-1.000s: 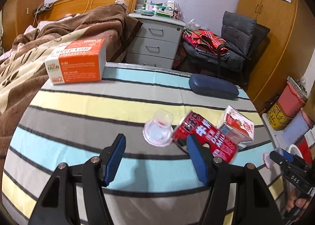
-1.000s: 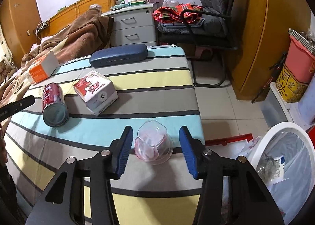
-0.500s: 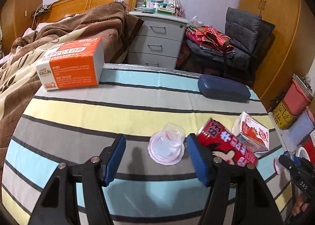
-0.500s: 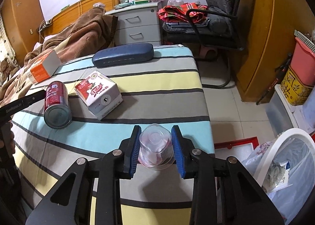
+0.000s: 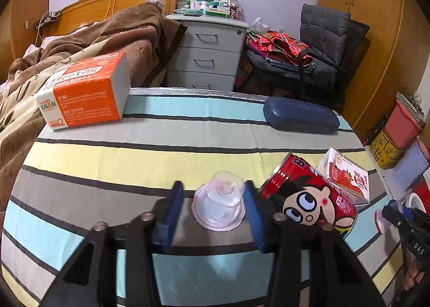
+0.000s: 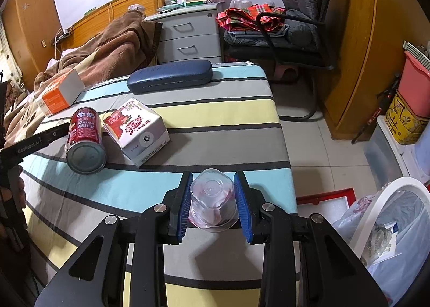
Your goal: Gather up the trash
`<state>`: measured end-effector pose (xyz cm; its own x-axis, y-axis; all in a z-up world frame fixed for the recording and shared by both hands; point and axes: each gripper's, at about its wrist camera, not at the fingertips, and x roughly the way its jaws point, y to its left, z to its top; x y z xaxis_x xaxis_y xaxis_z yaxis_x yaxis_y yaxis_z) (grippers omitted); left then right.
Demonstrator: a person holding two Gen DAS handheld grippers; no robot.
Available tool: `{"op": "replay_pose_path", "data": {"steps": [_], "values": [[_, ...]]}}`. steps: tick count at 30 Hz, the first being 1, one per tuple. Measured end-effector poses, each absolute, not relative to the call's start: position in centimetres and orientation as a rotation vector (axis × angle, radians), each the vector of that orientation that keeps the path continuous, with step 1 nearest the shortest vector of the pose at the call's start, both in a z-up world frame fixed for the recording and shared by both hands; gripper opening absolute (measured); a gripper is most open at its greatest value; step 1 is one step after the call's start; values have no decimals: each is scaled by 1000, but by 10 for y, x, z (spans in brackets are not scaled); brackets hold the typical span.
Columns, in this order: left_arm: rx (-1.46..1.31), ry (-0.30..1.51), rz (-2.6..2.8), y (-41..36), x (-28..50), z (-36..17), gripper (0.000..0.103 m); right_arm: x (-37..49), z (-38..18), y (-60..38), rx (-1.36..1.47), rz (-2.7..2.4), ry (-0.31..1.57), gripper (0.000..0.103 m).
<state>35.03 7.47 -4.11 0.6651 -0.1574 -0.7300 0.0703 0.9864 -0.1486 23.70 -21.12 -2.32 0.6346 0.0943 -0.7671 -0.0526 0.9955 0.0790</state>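
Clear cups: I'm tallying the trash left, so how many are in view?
2. One cup sits upside down between the left gripper fingers, not yet clamped. The other cup is clamped in the right gripper near the table's edge. None seem hidden.

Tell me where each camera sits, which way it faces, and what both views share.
Left wrist: rides the left gripper, facing across the striped table toward the bed and drawers; its blue fingers flank a clear cup, with a gap on one side.
Right wrist: rides the right gripper, facing along the table's end toward the chair, with the white bin at lower right; its fingers clamp a second clear cup.
Shared: red milk can, strawberry carton, blue case, orange box.
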Motion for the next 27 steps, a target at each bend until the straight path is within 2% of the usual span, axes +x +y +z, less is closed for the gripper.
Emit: {"op": "replay_pose_path", "data": {"steps": [6,27], "values": [[-91,816,-136,72,346,-37,33,236,-22,-211,57,86,873,32],[-114,834,-119,73,354,-46,32,232,-21,-213,62,93,861,32]]}}
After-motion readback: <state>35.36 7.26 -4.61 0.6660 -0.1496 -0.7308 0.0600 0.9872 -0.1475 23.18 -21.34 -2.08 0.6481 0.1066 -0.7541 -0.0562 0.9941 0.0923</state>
